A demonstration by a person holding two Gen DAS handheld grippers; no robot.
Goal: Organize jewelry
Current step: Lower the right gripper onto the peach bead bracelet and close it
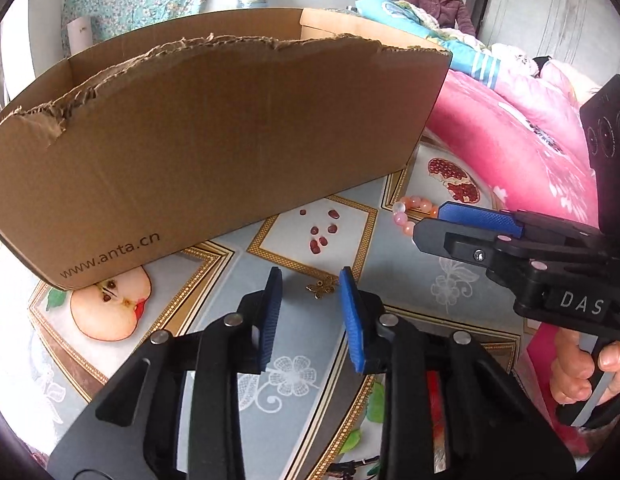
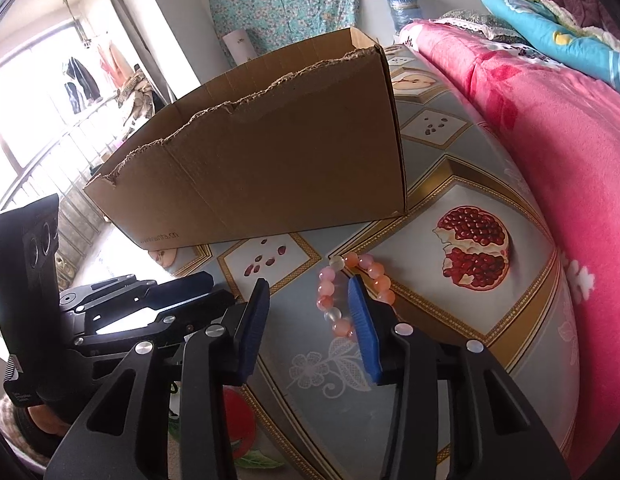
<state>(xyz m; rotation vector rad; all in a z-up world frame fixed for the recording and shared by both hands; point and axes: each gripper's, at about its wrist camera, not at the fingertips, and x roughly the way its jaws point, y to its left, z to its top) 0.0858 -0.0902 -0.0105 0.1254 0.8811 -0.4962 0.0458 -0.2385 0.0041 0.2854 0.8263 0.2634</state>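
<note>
The left gripper point(image 1: 312, 284) is hanging open around the small butterfly charm point(image 1: 321, 288), while the right gripper point(image 2: 307, 294) is straddling one side of the bead bracelet point(image 2: 352, 292), also open.

A cardboard box point(image 1: 213, 140) is set on the tablecloth point(image 1: 390, 248); before it a butterfly charm point(image 1: 321, 289) is laid, with a bead bracelet point(image 2: 352, 292) to its right.
</note>
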